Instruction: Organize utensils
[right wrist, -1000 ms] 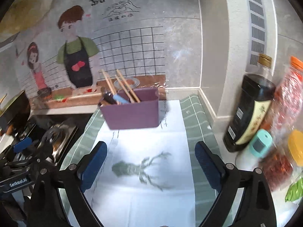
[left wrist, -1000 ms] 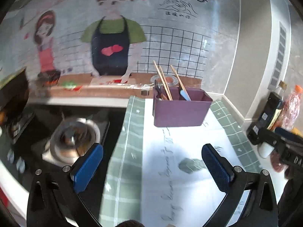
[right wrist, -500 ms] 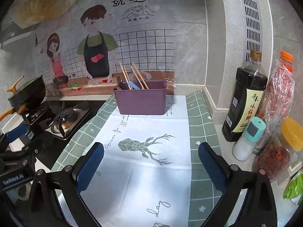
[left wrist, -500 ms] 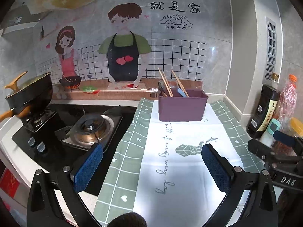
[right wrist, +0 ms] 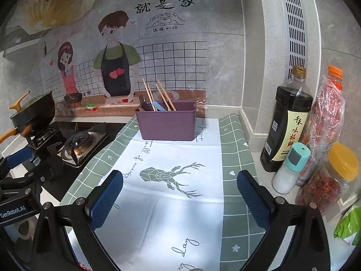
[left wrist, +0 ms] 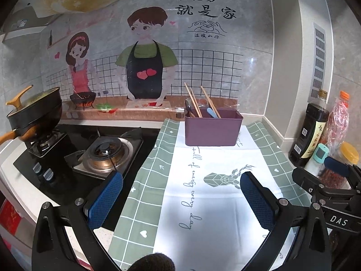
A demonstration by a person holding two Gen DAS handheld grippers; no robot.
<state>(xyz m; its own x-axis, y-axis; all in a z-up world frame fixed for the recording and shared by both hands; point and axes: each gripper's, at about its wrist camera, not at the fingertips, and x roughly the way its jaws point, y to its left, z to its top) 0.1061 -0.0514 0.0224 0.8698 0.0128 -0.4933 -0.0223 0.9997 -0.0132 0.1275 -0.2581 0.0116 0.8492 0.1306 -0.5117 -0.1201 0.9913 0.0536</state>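
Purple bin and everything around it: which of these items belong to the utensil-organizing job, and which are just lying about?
Part of the job:
- purple bin
- chopsticks standing in it
- blue-handled utensil in it
- left gripper and right gripper, both open and empty

Just lying about:
- soy sauce bottle
- salt shaker
- chili jar
- pan
- gas burner
- tablecloth

Left claw (left wrist: pixel 181 199) and right claw (right wrist: pixel 179 197) both gape wide, empty.
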